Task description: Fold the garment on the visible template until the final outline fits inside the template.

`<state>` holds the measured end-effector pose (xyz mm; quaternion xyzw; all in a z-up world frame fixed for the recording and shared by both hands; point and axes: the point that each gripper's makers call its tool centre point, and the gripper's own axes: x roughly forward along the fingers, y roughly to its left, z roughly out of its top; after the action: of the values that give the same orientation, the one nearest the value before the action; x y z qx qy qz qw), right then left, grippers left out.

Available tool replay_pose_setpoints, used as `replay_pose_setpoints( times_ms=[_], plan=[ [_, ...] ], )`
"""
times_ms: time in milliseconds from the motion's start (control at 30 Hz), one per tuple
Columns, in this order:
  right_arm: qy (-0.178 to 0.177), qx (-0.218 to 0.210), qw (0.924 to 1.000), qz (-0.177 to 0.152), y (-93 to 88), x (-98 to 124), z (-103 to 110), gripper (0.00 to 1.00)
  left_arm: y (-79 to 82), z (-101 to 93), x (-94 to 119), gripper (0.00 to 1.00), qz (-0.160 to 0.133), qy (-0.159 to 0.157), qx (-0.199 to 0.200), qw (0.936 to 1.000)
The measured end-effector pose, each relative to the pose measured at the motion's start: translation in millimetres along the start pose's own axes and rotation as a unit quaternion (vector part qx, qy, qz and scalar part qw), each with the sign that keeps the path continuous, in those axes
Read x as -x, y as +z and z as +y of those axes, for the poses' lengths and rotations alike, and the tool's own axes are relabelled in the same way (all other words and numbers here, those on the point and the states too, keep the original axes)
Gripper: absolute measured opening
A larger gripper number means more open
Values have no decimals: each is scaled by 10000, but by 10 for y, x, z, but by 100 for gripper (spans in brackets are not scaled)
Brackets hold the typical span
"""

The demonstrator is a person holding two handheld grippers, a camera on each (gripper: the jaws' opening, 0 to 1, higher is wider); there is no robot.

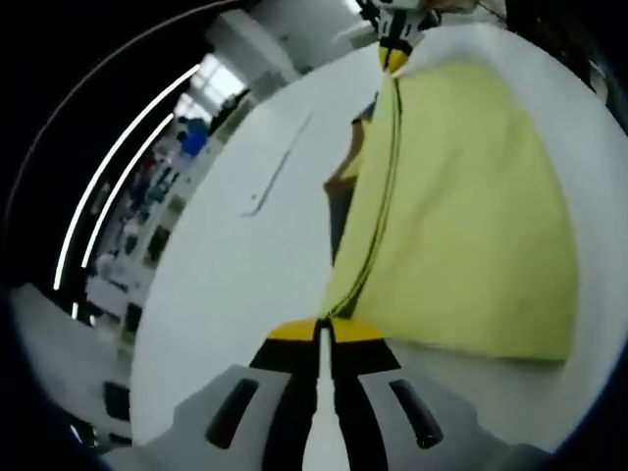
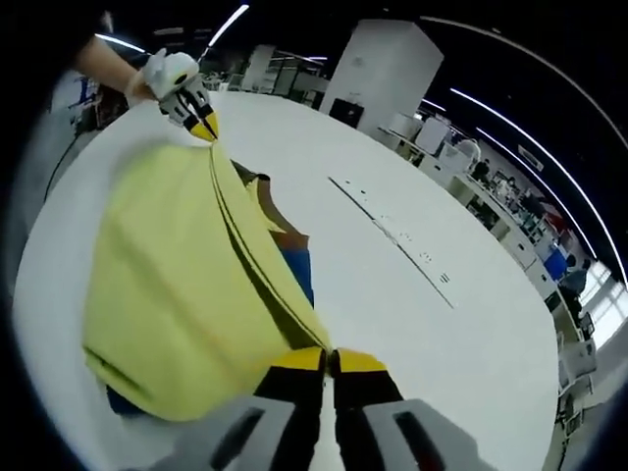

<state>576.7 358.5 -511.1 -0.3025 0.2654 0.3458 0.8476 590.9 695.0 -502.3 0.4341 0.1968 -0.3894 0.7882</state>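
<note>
A yellow garment (image 1: 471, 216) hangs stretched between both grippers above a white table (image 1: 245, 255). My left gripper (image 1: 325, 329) is shut on one end of its folded edge. The right gripper (image 1: 393, 57) pinches the far end at the top of the left gripper view. In the right gripper view the same yellow garment (image 2: 177, 294) drapes to the left, with my right gripper (image 2: 328, 355) shut on its near corner and the left gripper (image 2: 201, 123) holding the far corner. Blue and orange parts (image 2: 294, 255) of the garment or a template peek out beneath the fold.
A thin line of marks (image 2: 392, 235) runs across the white table (image 2: 442, 334). Office desks, a white pillar (image 2: 378, 69) and ceiling lights stand beyond the table. A person's hand (image 2: 157, 69) grips the other tool.
</note>
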Motion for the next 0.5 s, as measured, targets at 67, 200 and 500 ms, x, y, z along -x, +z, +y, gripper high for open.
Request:
replay_pose_setpoints(
  times_ms=[67, 200, 500],
  plan=[
    [-65, -166, 9998, -48, 28, -9, -37, 0, -30, 27, -9, 0, 82, 32, 328, 9994],
    [-147, -236, 9996, -42, 26, -72, -122, 0, -76, 155, -49, 0, 118, 221, 1142, 9931],
    [-183, -892, 9958, 100, -33, -250, -165, 0, -134, 181, -197, 0, 343, 280, 1951, 9798]
  ],
)
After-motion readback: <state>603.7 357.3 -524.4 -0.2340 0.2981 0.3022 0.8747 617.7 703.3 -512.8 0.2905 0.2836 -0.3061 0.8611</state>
